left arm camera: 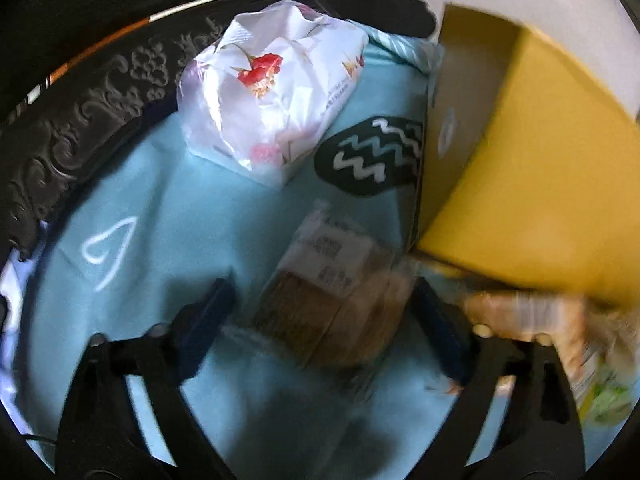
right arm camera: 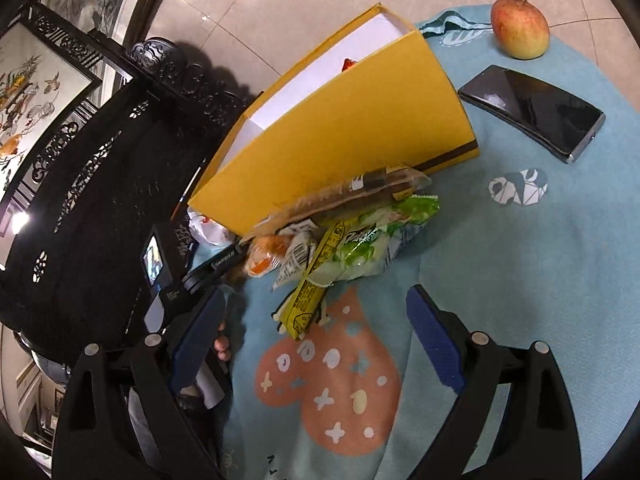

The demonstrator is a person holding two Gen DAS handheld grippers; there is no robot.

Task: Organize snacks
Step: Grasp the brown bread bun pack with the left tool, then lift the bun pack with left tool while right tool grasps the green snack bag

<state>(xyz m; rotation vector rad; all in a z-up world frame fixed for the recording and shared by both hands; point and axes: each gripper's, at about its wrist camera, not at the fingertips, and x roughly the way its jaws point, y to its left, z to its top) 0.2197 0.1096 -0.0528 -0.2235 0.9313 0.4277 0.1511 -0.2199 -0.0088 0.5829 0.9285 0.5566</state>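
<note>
The left gripper (left arm camera: 320, 332) hangs over a light blue cloth (left arm camera: 168, 216) with its jaws spread wide. A clear packet of brown biscuits (left arm camera: 328, 292) lies on the cloth between the two fingers, and neither pad presses on it; the view there is blurred. Just right of the right-hand finger lies another blurred snack wrapper (left arm camera: 536, 312). Further out, a crumpled white bag with red flowers (left arm camera: 272, 88) sits on the cloth near a dark carved piece of furniture (left arm camera: 80, 132). A yellow box (left arm camera: 552, 184) stands at the right, its open top facing away.

The right gripper (right arm camera: 316, 332) is also wide open and holds nothing; below it the cloth shows an orange heart pattern (right arm camera: 332, 384). Just beyond its fingers lies a heap of snacks: a yellow bar (right arm camera: 316, 288), a green and white bag (right arm camera: 376, 236), an orange packet (right arm camera: 264, 256) and a long brown packet (right arm camera: 352, 192) leaning against the yellow box. Past the box, a black phone (right arm camera: 532, 112) lies flat on the cloth, and a reddish fruit (right arm camera: 520, 28) rests near the cloth's far edge.
</note>
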